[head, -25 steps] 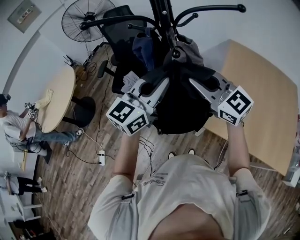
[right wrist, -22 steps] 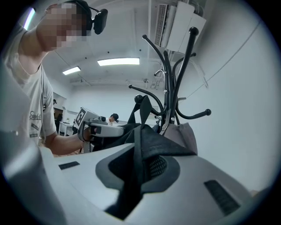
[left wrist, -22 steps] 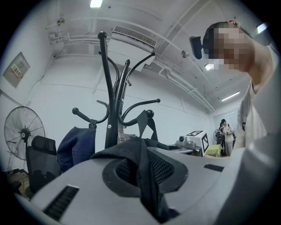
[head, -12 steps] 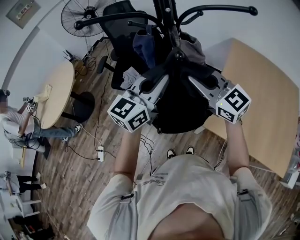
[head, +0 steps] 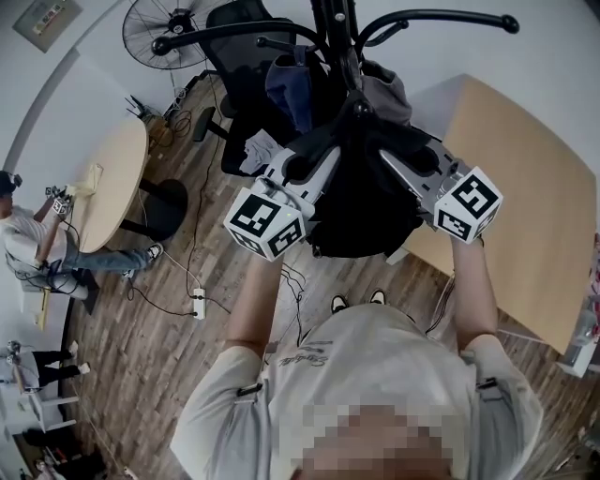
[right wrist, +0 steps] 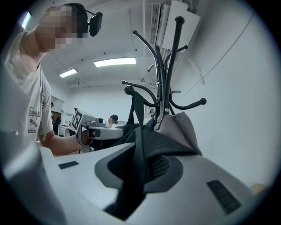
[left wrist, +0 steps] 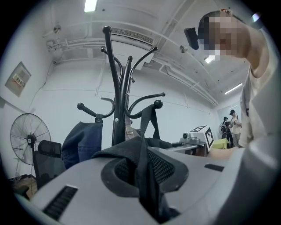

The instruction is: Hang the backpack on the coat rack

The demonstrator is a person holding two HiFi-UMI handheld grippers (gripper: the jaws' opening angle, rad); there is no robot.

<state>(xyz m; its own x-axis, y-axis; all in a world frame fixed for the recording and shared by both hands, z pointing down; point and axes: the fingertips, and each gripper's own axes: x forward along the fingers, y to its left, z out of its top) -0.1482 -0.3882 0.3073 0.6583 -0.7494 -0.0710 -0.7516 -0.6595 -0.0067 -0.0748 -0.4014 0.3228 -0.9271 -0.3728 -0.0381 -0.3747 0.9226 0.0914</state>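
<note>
The black backpack (head: 361,202) hangs against the pole of the black coat rack (head: 339,37). Its top loop (left wrist: 151,121) lies over a ball-tipped hook (left wrist: 158,104). My left gripper (head: 319,157) is at the bag's left shoulder, shut on a fold of its black fabric (left wrist: 142,167). My right gripper (head: 398,159) is at the right shoulder. Its jaws have just been opening. The bag's fabric (right wrist: 140,158) still lies between them, with a dark gap beside it. Both grippers point level at the rack.
A dark blue garment (head: 286,94) and a grey bag (head: 384,94) hang on other hooks. Behind the rack are an office chair (head: 239,66) and a fan (head: 167,28). A round table (head: 112,183) with a seated person (head: 28,248) is at left, a wooden table (head: 525,206) at right.
Both grippers have sunk a little with the backpack, whose loop now rests on the hook. Nothing else has visibly moved.
</note>
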